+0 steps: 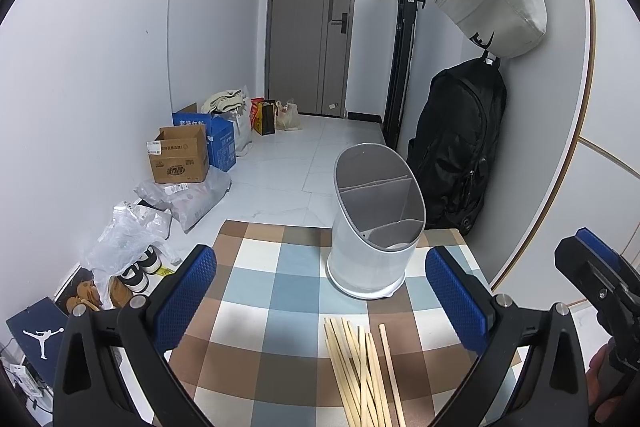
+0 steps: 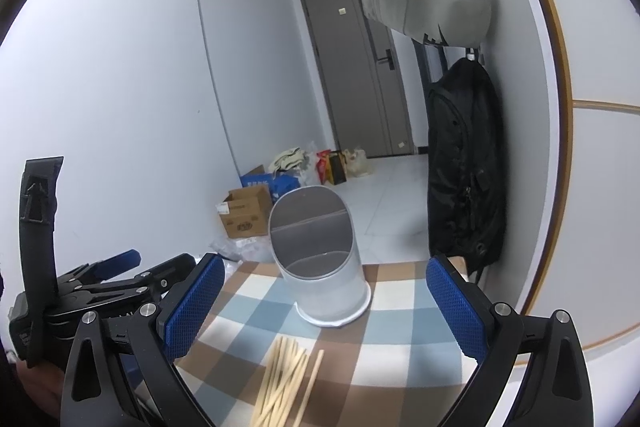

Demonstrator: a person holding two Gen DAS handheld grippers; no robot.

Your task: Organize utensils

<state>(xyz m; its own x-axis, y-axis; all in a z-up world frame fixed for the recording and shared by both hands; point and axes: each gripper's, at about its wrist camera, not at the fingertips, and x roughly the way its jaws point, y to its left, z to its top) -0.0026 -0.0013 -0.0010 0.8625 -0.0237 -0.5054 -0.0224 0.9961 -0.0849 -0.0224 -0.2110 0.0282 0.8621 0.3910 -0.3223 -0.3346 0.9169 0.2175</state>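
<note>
A loose bundle of pale wooden chopsticks (image 1: pixel 362 373) lay on the checked blue, brown and white tablecloth (image 1: pixel 260 291), near the tall white oval utensil holder with grey dividers (image 1: pixel 374 223), which stood empty behind them; the left gripper (image 1: pixel 332 299) hovered over the cloth, jaws spread wide and holding nothing; the right gripper (image 2: pixel 324 307) did likewise beside it.

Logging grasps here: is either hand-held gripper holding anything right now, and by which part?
Nothing is held. Left hand-held gripper and right hand-held gripper are both open above the chopsticks on the table.
</note>
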